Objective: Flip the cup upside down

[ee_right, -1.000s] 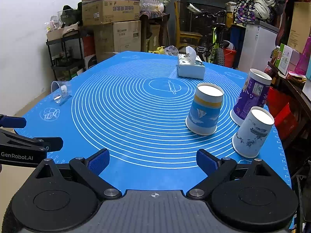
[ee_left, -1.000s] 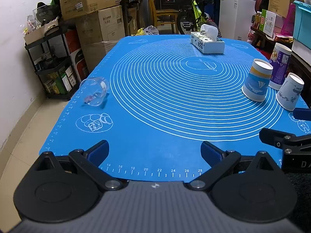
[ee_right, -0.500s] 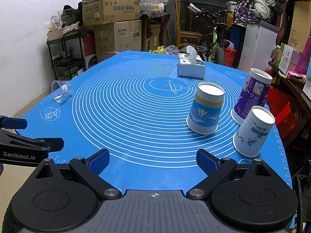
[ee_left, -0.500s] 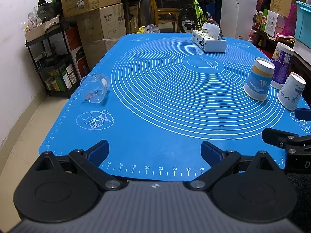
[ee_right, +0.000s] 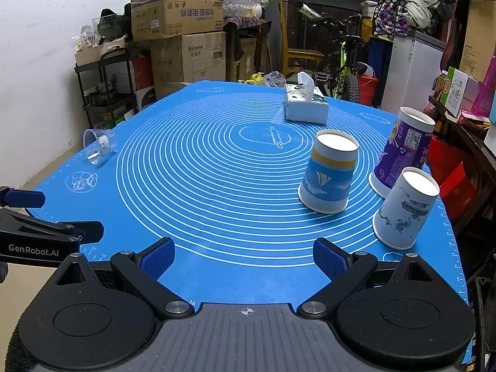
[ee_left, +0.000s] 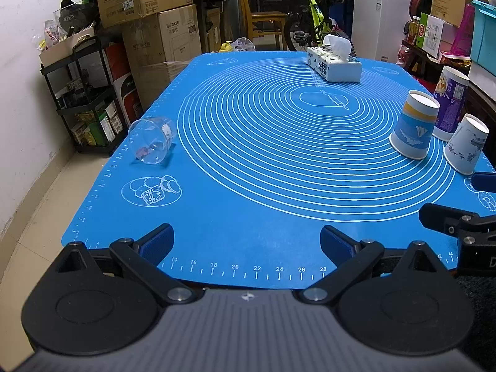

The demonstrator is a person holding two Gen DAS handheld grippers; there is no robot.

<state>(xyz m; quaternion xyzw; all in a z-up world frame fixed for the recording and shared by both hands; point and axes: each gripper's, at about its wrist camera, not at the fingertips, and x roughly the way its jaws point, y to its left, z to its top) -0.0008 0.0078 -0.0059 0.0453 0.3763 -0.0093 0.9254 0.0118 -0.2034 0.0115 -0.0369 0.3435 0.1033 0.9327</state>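
Paper cups [ee_right: 330, 172] at bench right already sit upside down; clear plastic cup [ee_left: 152, 145] lies on its side at left edge, unflipped. Left gripper [ee_left: 246, 243] and right gripper [ee_right: 245, 257] both spread apart, empty, near edge.
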